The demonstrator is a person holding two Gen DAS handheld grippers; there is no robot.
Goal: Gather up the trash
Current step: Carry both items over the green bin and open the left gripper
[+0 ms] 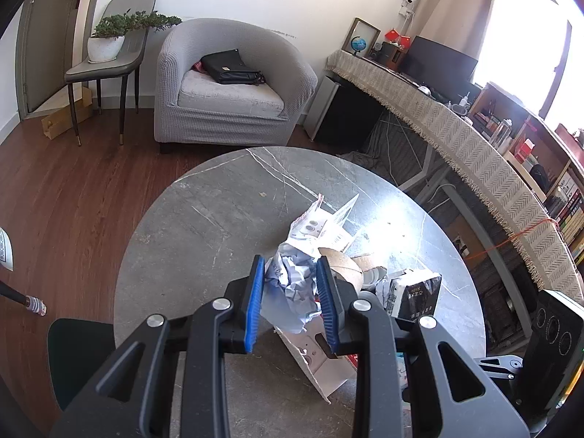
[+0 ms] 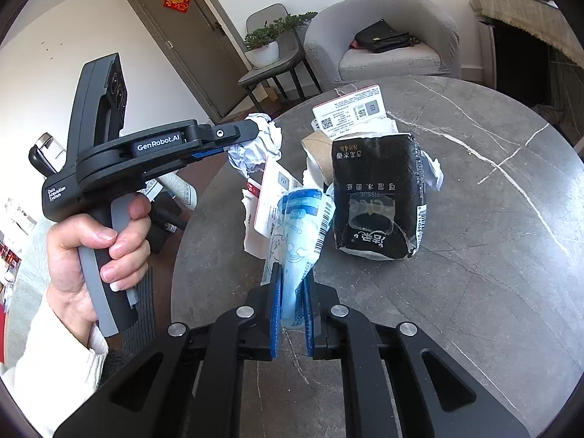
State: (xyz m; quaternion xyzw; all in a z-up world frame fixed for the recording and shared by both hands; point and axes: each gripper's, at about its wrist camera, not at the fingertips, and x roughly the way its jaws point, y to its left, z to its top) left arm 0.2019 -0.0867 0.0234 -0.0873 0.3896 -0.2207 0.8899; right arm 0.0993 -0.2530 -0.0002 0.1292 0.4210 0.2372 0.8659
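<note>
A pile of trash lies on the round grey marble table. My left gripper is shut on a crumpled ball of white paper, held just above the pile. From the right wrist view, the left gripper holds that paper ball at the table's left rim. My right gripper is shut on a blue and clear plastic wrapper. Beside it stand a torn black tissue pack, a cardboard tube and a white printed carton.
A person's hand grips the left gripper's handle. A flat white box lies under the left gripper. Behind the table are a grey armchair with a black bag, a chair with a potted plant, and a cloth-covered desk.
</note>
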